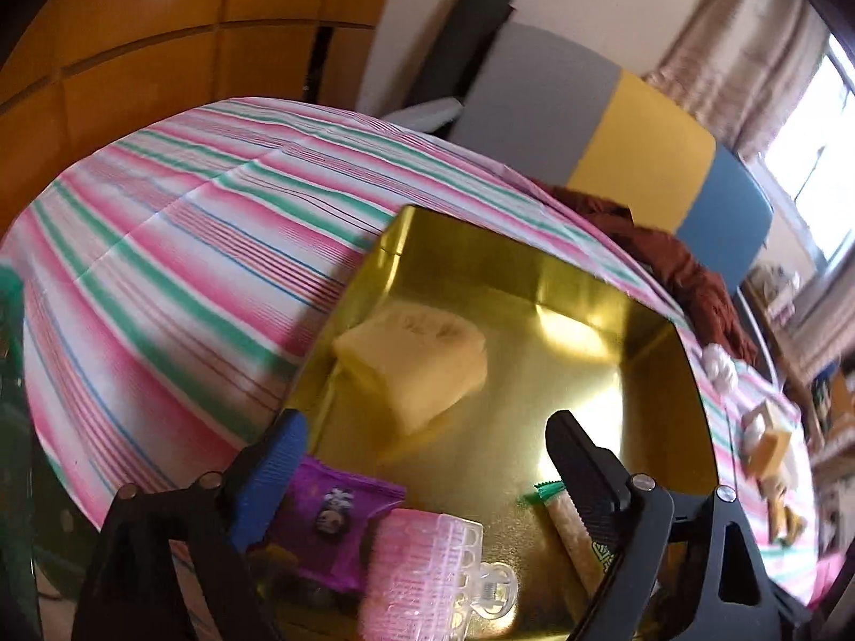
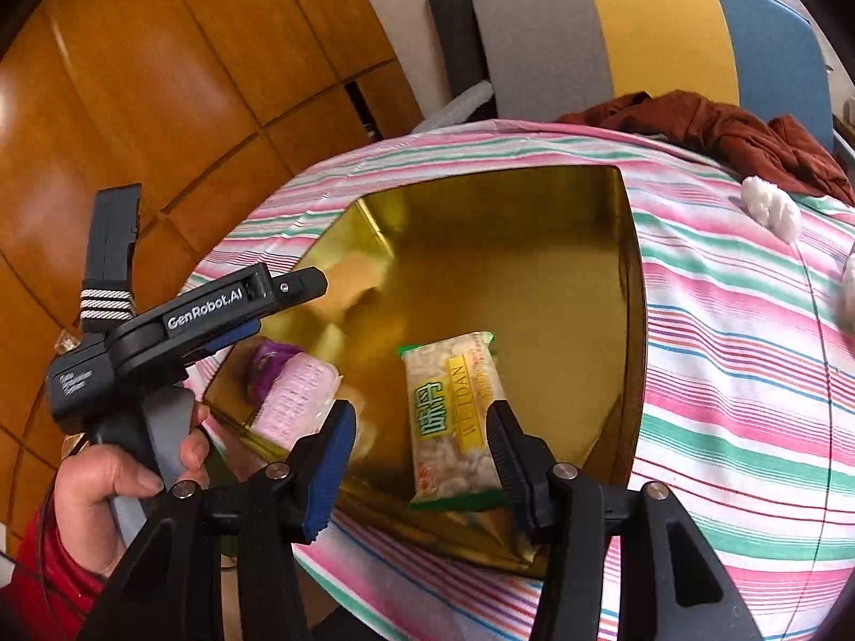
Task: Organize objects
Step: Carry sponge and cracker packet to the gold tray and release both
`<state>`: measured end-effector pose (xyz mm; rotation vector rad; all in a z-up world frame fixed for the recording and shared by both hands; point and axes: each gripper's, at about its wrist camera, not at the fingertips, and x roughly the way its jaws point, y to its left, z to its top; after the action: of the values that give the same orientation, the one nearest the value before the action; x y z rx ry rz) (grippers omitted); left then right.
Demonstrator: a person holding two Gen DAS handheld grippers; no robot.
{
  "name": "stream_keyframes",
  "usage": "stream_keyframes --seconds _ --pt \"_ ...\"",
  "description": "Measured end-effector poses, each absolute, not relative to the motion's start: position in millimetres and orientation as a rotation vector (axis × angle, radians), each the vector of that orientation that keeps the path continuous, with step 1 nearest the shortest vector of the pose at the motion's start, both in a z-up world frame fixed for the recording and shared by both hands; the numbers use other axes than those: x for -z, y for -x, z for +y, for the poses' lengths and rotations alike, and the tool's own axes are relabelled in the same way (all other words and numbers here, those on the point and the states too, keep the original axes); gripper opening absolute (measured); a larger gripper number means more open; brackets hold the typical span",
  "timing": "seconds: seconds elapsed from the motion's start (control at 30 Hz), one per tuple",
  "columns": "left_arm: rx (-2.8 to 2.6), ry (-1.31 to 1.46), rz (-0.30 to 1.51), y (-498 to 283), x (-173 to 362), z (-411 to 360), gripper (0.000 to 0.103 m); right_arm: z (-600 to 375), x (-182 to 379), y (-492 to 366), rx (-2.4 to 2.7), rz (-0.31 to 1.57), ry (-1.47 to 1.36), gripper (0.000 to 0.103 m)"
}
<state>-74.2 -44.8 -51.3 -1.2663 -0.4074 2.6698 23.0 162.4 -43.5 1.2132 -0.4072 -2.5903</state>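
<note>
1. Where the gold tin [image 2: 534, 267] sits mid-frame on the striped desk [image 2: 721, 374], we see in it a rice-cracker packet [image 2: 454, 416], pink hair clip [image 1: 427, 571], purple sachet [image 1: 331, 513] and yellow packet [image 1: 422, 358].
2. Our left gripper [image 1: 427, 459] has fingers spread, holding nothing.
3. Our right gripper [image 2: 422, 454] at lower centre is likewise spread.

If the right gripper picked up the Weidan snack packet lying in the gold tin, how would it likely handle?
The snack packet probably weighs little: a thin clear wrapper over puffed-looking pieces. Its glossy film may slip between the pads and crinkle, and a hard squeeze would likely crush the contents. It lies flat on the gold tin floor, so it should slide, not roll.
</note>
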Motion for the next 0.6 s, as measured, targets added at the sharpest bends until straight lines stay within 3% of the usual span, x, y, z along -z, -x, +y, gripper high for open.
stream_keyframes --seconds 0.23,0.33,0.6 --pt "-2.709 1.224 -0.561 56.3 43.5 -49.7 0.097 170.9 32.0 -36.4 2.648 -0.372 -1.158 0.052" --pt "-2.745 1.195 -0.514 47.0 35.7 -40.9 0.103 173.7 28.6 -40.0 2.664 -0.358 -1.146 0.052" --pt "-2.71 1.195 -0.381 30.2 26.8 -7.6 0.103 192.8 17.7 -51.8 2.726 -0.337 -1.117 0.052"
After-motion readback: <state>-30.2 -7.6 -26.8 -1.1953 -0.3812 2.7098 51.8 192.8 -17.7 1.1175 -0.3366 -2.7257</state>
